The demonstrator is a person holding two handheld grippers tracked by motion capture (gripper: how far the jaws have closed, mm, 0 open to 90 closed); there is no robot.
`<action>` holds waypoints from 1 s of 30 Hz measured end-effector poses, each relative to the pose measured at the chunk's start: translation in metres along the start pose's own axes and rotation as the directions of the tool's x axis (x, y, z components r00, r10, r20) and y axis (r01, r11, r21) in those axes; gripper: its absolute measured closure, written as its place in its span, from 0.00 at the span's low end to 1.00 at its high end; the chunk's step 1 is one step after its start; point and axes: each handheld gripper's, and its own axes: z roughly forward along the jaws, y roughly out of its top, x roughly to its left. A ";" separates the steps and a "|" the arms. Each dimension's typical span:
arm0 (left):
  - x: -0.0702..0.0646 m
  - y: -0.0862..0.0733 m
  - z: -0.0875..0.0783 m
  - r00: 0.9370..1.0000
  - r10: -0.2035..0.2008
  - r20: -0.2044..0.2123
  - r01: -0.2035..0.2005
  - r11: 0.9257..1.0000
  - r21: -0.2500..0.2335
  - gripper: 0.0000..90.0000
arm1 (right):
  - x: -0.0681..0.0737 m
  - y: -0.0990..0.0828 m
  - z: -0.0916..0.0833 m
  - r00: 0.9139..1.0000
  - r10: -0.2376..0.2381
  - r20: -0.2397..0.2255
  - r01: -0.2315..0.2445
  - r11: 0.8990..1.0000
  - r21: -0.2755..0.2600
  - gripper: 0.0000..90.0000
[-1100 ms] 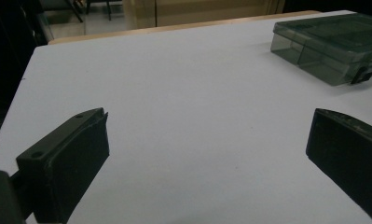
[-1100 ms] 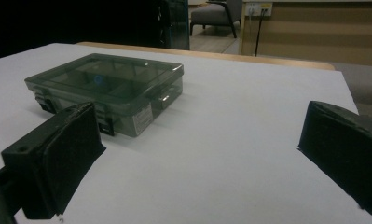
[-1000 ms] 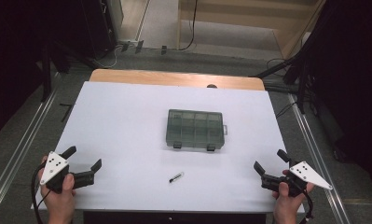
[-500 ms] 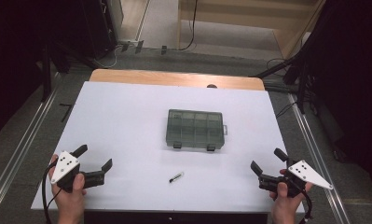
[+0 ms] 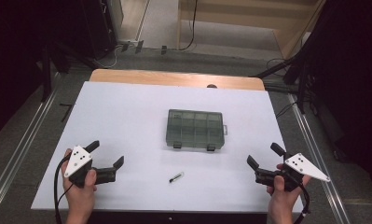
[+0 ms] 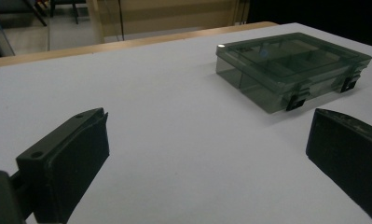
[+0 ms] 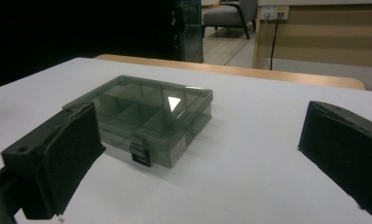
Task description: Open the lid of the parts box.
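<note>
A white table (image 5: 127,121) is seen from above, with a person's two hands entering from the near edge, each holding a black two-jaw gripper.

Compared with a second ago, the left gripper (image 5: 106,154) has been carried forward and inward from the near left corner, and now sits a little closer to the middle of the table. The right gripper (image 5: 263,156) has been shifted only slightly, toward the left. The box and the small object have not been moved.

The jaws of both grippers are spread wide, and nothing is held between them. In the left gripper view (image 6: 207,158) and the right gripper view (image 7: 197,158), bare table surface is seen between the two black jaws.

A closed, smoky-green translucent compartment box (image 5: 196,129) lies flat near the middle of the table, well apart from both grippers, with two dark latches on its near side. Its inner dividers can be seen through the lid (image 7: 146,105). A small dark pen-like object (image 5: 176,177) lies on the table nearer the person, between the two grippers; what it is cannot be told.

A wooden strip (image 5: 174,78) is visible along the table's far edge. Beyond it, a grey floor (image 5: 160,28), cables and pale wooden panelling are seen, and the sides of the room are dark.
</note>
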 end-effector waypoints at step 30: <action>-0.032 0.033 0.060 0.989 -0.008 0.147 0.009 1.000 -0.003 0.00 | 0.018 0.030 0.053 0.996 -0.020 -0.085 0.024 0.998 0.051 0.06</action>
